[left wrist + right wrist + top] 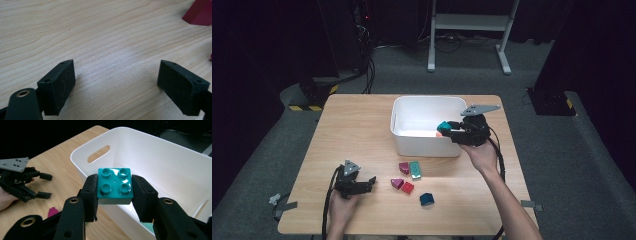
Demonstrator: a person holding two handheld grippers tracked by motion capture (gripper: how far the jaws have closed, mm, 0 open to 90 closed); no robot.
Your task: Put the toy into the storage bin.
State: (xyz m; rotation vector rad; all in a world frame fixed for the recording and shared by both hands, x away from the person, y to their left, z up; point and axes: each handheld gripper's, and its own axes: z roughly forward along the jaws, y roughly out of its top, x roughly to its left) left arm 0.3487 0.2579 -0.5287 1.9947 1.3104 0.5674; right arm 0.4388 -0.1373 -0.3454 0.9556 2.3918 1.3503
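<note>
A teal block [114, 185] with four studs on top is clamped between the pads of the right gripper [114, 195], which press on two opposite flat sides. In the high view the block [443, 126] is seen held over the near right part of the white bin [404, 107], above its rim and not yet inside.

The block is judged to be light, stiff and hollow plastic, so it is not expected to bend or break under the pads. Its faces are glossy and may be slippery; therefore the flat side walls are the good place to be gripped, as is done now, and the studded top is better avoided. The block is kept nearly level, so little risk of twisting is seen.

The left gripper [362, 184] is rested low on the wooden table [357, 125], well apart from the bin, with its jaws standing apart and nothing between them. Near it some more blocks are lying: two magenta pieces [404, 167], a red block [407, 187], a light green block [415, 170] and a dark teal block [427, 199].
</note>
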